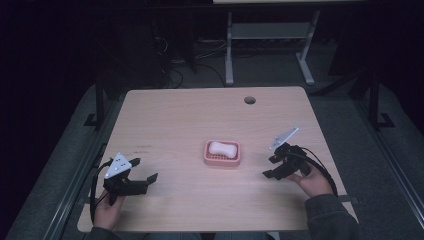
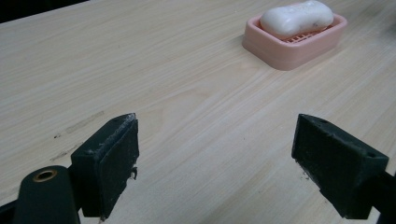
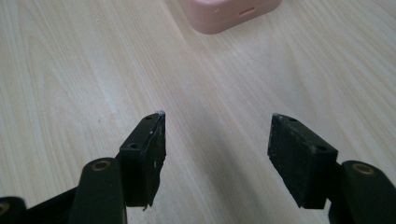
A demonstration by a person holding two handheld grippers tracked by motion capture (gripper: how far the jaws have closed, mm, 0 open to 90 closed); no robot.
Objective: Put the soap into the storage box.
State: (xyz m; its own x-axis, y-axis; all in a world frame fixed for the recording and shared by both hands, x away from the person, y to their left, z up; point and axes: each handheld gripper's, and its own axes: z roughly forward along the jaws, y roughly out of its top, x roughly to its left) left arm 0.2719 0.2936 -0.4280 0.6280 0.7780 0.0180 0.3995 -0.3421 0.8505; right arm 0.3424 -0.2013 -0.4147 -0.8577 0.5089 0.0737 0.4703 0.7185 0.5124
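Left gripper (image 1: 139,169): nearest, well to the left of the pink soap dish and nearer the person; held in a hand (image 1: 107,207) low over the bench. Fingers (image 2: 108,161) wide apart, nothing between them.

Right gripper (image 1: 274,166): just right of the dish, a little nearer the person; held in the other hand (image 1: 314,183). Fingers (image 3: 145,154) apart, empty, aimed at the dish's near wall in the right gripper view.

Bench (image 1: 165,125): pale wood-grain top, rounded corners; bare around the dish.

Dish: pink rectangular plastic soap dish (image 1: 222,158) with rounded corners and a slatted floor, sitting flat about mid-bench, between the two grippers.

Soap: white waisted bar of soap (image 1: 223,147), lying flat in the dish, its top proud of the rim.

Handling, soap (judgement): light, rigid, smooth and probably slippery; rounded ends would squirt out of a pinch. Best hold looks like the narrow waist, fingers across the short width, modest squeeze to avoid denting.

Handling, dish (judgement): light, stiff, likely to slide on the bench if nudged. Take it across the short outer walls, or brace it with one gripper while the other lifts the bar.

Far of dish: round cable hole (image 1: 249,100) near the bench's far edge; beyond it a grey desk frame (image 1: 270,35) on a dark floor.
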